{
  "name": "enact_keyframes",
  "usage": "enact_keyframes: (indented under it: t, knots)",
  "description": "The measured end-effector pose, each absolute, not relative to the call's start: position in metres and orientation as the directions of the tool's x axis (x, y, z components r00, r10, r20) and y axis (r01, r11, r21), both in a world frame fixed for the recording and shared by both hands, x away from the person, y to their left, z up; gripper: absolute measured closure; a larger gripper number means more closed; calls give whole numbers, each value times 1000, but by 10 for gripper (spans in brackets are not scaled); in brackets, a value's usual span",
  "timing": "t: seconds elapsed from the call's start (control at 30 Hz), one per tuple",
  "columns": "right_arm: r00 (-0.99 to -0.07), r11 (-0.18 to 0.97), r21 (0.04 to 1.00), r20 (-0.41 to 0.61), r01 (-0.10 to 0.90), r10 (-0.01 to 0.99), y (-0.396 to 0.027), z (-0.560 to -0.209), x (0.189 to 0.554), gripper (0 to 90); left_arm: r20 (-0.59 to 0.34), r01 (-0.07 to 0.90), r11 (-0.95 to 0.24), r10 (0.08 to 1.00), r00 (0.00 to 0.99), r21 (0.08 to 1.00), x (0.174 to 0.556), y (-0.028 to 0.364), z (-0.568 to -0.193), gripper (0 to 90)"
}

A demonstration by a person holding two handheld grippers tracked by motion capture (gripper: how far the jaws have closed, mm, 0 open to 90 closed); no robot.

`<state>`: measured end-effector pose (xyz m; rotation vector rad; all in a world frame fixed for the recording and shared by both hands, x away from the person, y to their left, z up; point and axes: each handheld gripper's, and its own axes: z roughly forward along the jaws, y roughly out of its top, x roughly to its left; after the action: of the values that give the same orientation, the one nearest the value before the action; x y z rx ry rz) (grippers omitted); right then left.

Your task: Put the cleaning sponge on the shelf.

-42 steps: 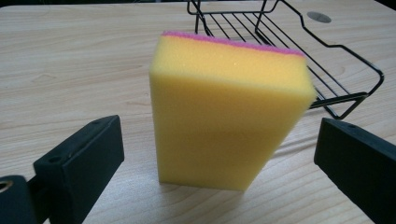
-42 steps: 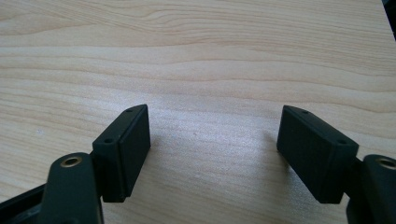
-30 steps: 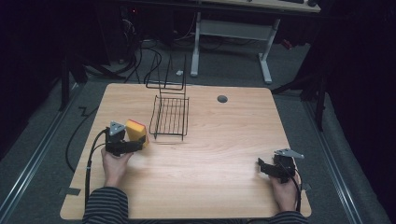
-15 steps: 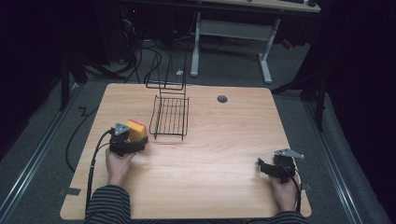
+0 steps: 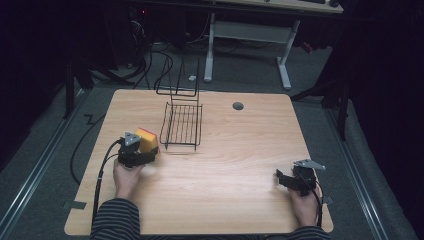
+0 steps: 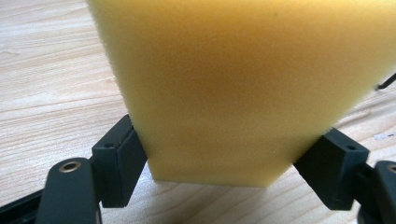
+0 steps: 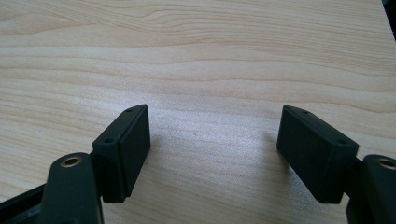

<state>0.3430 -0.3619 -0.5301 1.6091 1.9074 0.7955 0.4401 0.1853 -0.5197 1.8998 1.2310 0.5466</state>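
Near the front right corner of the wooden surface, the right hand holds the right gripper low over bare wood. Its fingers stand wide apart with nothing between them, as the right gripper view makes plain.

Toward the front left, a little farther in from the front edge, the left hand holds the left gripper. Its fingers have just been closing and now press on both sides of a yellow sponge, squeezing the foam in at its near end. In the high view the sponge shows a reddish strip along its far edge and sits near the left edge of the surface, about halfway back, just beside the wire rack.

The rack stands left of the middle, its tall wire back rising at the far edge. A small round grey cap lies in the wood near the far edge, to the right of the rack.
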Motion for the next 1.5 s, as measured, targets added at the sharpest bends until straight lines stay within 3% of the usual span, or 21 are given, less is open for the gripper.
enact_keyframes:
  t: [0.83, 1.1, 1.5]
  knots:
    - [-159, 121, 719, -15, 684, 987, -362, -530, 343, 260, -108, 505, -206, 845, 523, 838, 407, 183, -479, 249]
    - [-159, 121, 719, -15, 684, 987, -362, -530, 343, 260, -153, 487, -187, 803, 576, 853, 407, 175, -468, 248]
    - [-158, 121, 719, -16, 684, 987, -362, -530, 343, 260, -143, 495, -222, 789, 597, 840, 414, 160, -466, 247]
